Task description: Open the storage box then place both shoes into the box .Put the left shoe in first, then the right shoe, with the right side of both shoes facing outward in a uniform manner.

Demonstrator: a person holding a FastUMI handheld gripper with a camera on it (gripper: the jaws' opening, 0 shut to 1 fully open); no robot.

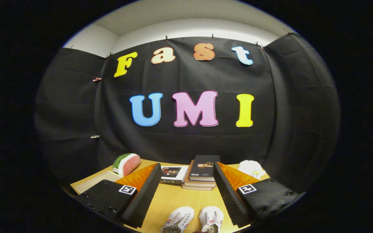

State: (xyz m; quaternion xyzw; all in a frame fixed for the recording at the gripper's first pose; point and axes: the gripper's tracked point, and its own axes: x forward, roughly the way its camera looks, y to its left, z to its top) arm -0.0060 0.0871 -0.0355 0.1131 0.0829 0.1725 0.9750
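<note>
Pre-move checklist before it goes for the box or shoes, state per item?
1. Gripper open: ok, fingers spread wide, nothing between them.
2. Pair of white sneakers located: ok, left-hand sneaker and right-hand sneaker lie side by side on the wooden table, low between the fingers.
3. Which sneaker is the left shoe: cannot tell.
4. Storage box found and its lid state: cannot tell.
5. Path ahead: not ok, stack of dark books and a photo booklet sit just beyond the fingers.
6. Side clutter: ok, the watermelon slice toy and crumpled white cloth lie off toward the wall.
</note>
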